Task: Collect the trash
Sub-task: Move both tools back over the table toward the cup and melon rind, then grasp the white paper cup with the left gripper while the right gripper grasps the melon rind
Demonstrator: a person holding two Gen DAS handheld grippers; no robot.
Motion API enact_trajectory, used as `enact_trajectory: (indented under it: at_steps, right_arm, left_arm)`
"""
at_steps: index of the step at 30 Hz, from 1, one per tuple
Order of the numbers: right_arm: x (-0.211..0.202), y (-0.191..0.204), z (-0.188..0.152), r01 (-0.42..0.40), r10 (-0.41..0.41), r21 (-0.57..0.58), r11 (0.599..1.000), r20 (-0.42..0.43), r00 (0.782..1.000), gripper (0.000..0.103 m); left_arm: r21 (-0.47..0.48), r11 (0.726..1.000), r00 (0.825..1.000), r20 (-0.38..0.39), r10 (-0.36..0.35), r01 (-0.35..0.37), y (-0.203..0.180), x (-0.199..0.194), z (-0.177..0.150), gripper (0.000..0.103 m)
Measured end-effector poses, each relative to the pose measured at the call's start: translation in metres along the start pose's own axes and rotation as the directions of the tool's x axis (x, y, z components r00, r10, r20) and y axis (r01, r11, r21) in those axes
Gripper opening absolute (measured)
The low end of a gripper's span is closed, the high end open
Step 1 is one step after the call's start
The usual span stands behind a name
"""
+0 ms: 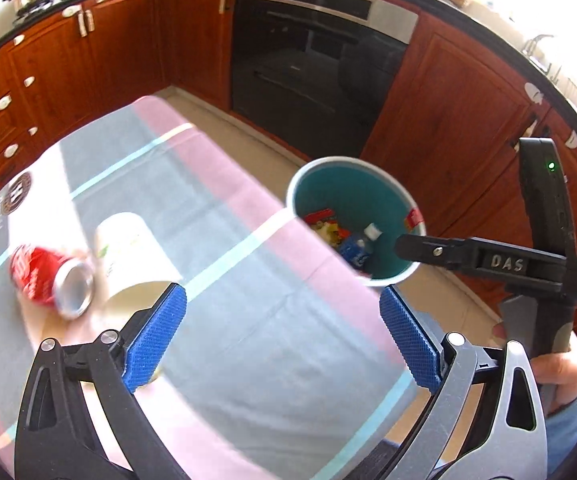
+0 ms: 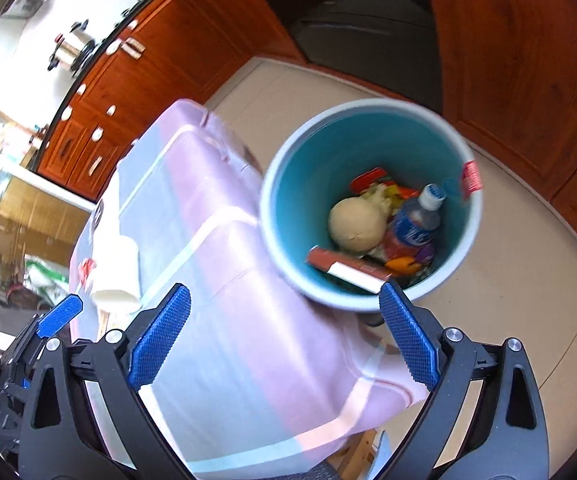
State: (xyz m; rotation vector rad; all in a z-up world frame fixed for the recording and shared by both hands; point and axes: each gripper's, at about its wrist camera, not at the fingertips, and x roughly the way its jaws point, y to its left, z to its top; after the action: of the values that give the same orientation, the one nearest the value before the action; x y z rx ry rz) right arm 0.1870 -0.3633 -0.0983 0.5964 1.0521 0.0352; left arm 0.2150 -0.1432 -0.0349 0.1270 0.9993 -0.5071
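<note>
Crushed red aluminium can [image 1: 50, 280] lies sideways on the striped tablecloth [image 1: 248, 320], silver end toward the camera; left gripper [image 1: 282, 334] and right gripper [image 2: 284, 334] both gape wide, empty.

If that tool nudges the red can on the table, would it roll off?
Probably it would roll: the red can lies on its side on the tablecloth. The white cup beside it might stop it. It looks empty, so likely light and easily dented.

Teal bin [image 2: 288, 184], red can [image 1: 44, 276], pink-grey striped tablecloth [image 1: 248, 320]
</note>
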Motion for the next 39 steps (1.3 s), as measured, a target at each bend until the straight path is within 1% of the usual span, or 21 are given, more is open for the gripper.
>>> enact_trajectory:
  at_steps: [5, 8, 11, 14, 15, 17, 18, 19, 21, 22, 24, 25, 27, 28, 30, 33, 37, 39]
  right_arm:
    - [0.01, 0.034, -0.019, -0.032, 0.029, -0.053, 0.998, -0.047, 0.998, 0.091]
    - [0.02, 0.059, -0.033, -0.052, 0.044, -0.107, 0.993, -0.083, 0.996, 0.091]
    - [0.033, 0.086, -0.046, -0.084, 0.064, -0.16, 0.984, -0.126, 0.99, 0.091]
    - [0.045, 0.115, -0.06, -0.114, 0.081, -0.22, 0.969, -0.153, 0.985, 0.091]
    - [0.049, 0.124, -0.064, -0.125, 0.087, -0.241, 0.962, -0.162, 0.983, 0.091]
    - [0.056, 0.14, -0.073, -0.142, 0.094, -0.281, 0.949, -0.176, 0.98, 0.09]
    - [0.059, 0.148, -0.076, -0.147, 0.096, -0.298, 0.943, -0.18, 0.979, 0.085]
    - [0.062, 0.155, -0.079, -0.15, 0.094, -0.314, 0.937, -0.185, 0.978, 0.082]
    - [0.068, 0.166, -0.084, -0.154, 0.09, -0.333, 0.93, -0.2, 0.976, 0.068]
    - [0.072, 0.169, -0.086, -0.156, 0.089, -0.338, 0.928, -0.207, 0.974, 0.064]
    - [0.078, 0.175, -0.087, -0.158, 0.085, -0.343, 0.926, -0.218, 0.972, 0.056]
    - [0.082, 0.177, -0.088, -0.159, 0.085, -0.342, 0.926, -0.222, 0.971, 0.054]
    - [0.087, 0.18, -0.089, -0.163, 0.086, -0.341, 0.926, -0.23, 0.969, 0.047]
    - [0.089, 0.182, -0.09, -0.165, 0.086, -0.342, 0.925, -0.232, 0.969, 0.045]
    - [0.094, 0.186, -0.092, -0.167, 0.086, -0.349, 0.922, -0.235, 0.968, 0.037]
    - [0.102, 0.19, -0.093, -0.172, 0.093, -0.349, 0.921, -0.231, 0.968, 0.036]
    - [0.115, 0.197, -0.093, -0.179, 0.102, -0.351, 0.919, -0.227, 0.969, 0.035]
    - [0.118, 0.202, -0.093, -0.181, 0.11, -0.366, 0.913, -0.206, 0.972, 0.035]
  left_arm:
    - [-0.078, 0.996, 0.999, -0.006, 0.051, -0.052, 0.053, -0.017, -0.032, 0.098]
    - [-0.116, 0.99, 0.997, -0.01, 0.076, -0.076, 0.085, -0.022, -0.049, 0.098]
    - [-0.142, 0.988, 0.998, -0.005, 0.067, -0.067, 0.112, -0.023, -0.065, 0.098]
    - [-0.137, 0.988, 0.998, 0.002, 0.065, -0.064, 0.13, -0.021, -0.074, 0.096]
    - [-0.134, 0.989, 0.998, 0.003, 0.058, -0.057, 0.135, -0.021, -0.076, 0.089]
    - [-0.119, 0.992, 0.999, -0.007, 0.049, -0.05, 0.14, -0.017, -0.078, 0.079]
    - [-0.107, 0.993, 0.999, -0.007, 0.051, -0.052, 0.142, -0.016, -0.078, 0.073]
    - [-0.092, 0.994, 0.998, -0.008, 0.056, -0.057, 0.144, -0.015, -0.08, 0.069]
    - [-0.061, 0.997, 0.998, -0.021, 0.051, -0.052, 0.146, -0.01, -0.081, 0.05]
    - [-0.047, 0.998, 0.998, -0.028, 0.05, -0.052, 0.147, -0.007, -0.082, 0.048]
    - [-0.019, 0.998, 0.998, -0.041, 0.053, -0.054, 0.148, -0.001, -0.084, 0.035]
    - [-0.013, 0.999, 0.998, -0.049, 0.05, -0.051, 0.149, 0.002, -0.086, 0.033]
    - [-0.013, 0.999, 0.997, -0.064, 0.035, -0.036, 0.153, 0.006, -0.091, 0.027]
    - [-0.01, 0.999, 0.997, -0.072, 0.035, -0.036, 0.154, 0.009, -0.094, 0.027]
    - [-0.004, 0.999, 0.997, -0.061, 0.036, -0.036, 0.155, 0.008, -0.098, 0.024]
    - [-0.019, 1.0, 0.998, -0.058, 0.013, -0.014, 0.159, 0.007, -0.097, 0.024]
    - [-0.013, 1.0, 0.998, -0.055, 0.009, -0.009, 0.157, 0.006, -0.097, 0.024]
    - [-0.016, 1.0, 0.999, -0.054, -0.001, 0.0, 0.159, 0.006, -0.097, 0.024]
